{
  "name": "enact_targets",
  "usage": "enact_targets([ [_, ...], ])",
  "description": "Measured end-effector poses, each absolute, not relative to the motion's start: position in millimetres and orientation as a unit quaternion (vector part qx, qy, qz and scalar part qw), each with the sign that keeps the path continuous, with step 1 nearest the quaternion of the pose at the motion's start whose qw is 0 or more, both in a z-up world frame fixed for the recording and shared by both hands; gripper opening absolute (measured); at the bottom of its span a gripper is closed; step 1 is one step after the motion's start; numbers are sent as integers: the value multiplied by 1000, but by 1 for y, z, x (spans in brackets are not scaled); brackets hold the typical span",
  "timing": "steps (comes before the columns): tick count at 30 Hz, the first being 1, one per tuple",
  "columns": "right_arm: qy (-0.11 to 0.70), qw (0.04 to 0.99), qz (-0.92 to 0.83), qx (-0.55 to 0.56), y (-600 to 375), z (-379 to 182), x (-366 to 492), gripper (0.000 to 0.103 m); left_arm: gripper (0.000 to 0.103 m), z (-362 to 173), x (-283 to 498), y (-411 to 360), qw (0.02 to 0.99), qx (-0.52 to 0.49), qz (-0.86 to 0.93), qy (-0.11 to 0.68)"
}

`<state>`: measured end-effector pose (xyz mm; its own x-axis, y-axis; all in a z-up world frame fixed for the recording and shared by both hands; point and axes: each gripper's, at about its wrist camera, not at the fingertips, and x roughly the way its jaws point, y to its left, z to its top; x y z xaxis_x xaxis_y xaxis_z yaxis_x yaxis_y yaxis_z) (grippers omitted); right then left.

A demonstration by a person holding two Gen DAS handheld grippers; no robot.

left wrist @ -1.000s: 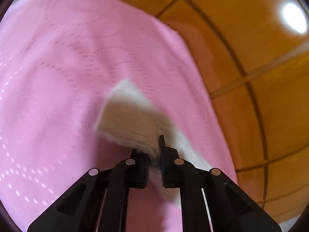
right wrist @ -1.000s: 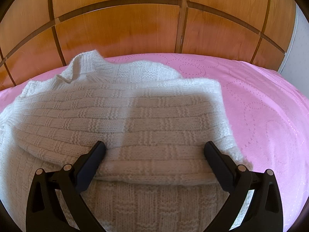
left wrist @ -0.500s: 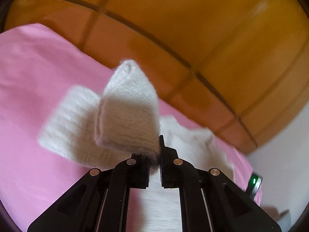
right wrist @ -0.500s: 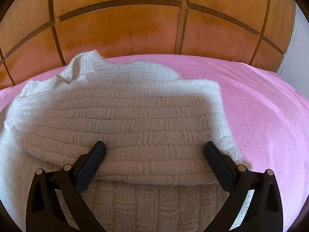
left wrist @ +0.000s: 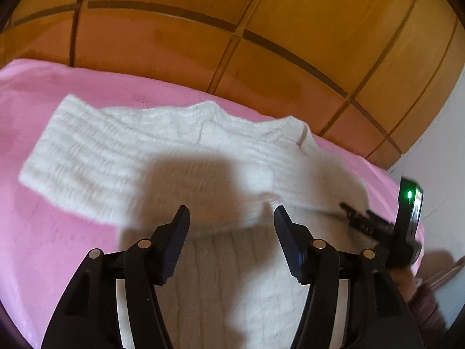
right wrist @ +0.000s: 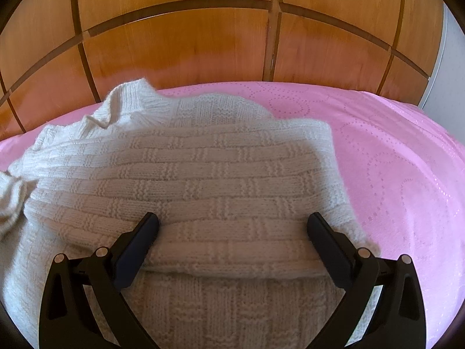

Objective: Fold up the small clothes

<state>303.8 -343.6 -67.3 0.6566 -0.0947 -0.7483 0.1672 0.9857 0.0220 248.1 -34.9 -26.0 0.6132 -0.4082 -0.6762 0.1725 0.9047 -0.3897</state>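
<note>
Lying across the pink bedspread (right wrist: 392, 157), the white knitted sweater (right wrist: 203, 180) occupied the centre of both wrist views, with the wooden panelled headboard (right wrist: 180, 46) directly behind it. In the right wrist view, 1 sleeve was folded across the body of the sweater, forming a wide horizontal band with its lower edge near the fingers. The right gripper (right wrist: 232, 226) was spread wide, its 2 fingers (right wrist: 139, 244) straddling that folded band at either end and gripping nothing; whether the tips touched the knit could not be determined.

In the left wrist view, the left gripper (left wrist: 231, 218) was parted to a moderate width with nothing between its fingers (left wrist: 174, 238). It hovered over the sweater (left wrist: 162, 151), casting a dark shadow on the fabric just ahead of the fingertips. A sleeve end extended to the left onto the bedspread (left wrist: 43, 247). At the right edge of this view, the other device (left wrist: 407, 221) was visible with 1 green indicator light lit. This view was motion-blurred.
</note>
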Motion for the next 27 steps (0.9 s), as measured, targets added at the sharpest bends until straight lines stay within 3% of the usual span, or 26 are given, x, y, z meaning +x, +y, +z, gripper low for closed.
enact_targets([
  [4,389,917,-67,51,-340,-45,296,99,59,-38,219,-28,894,-128,-152,401],
  [7,378,917,34,125,-314,-24,283,89,59,-49,211,-24,891,-132,-147,408],
  [12,450,840,214,212,-238,-34,291,85,59,-59,208,-18,892,-140,-151,403],
  [16,473,830,193,224,-194,-51,309,85,59,-66,206,-12,890,-156,-157,398],
  [17,471,832,191,223,-191,-50,312,78,59,-66,206,-12,890,-157,-158,397],
  [18,478,828,194,218,-180,-51,316,54,59,-66,206,-12,891,-157,-158,396],
  [19,486,826,193,208,-174,-50,318,44,59,-67,206,-12,891,-157,-158,395],
  [20,490,831,189,182,-165,-46,320,21,59,-67,206,-13,892,-156,-158,394],
  [21,484,838,189,164,-164,-41,319,6,59,-67,205,-12,892,-156,-158,393],
  [27,374,901,188,113,-174,35,299,6,59,-67,200,-9,892,-162,-160,391],
])
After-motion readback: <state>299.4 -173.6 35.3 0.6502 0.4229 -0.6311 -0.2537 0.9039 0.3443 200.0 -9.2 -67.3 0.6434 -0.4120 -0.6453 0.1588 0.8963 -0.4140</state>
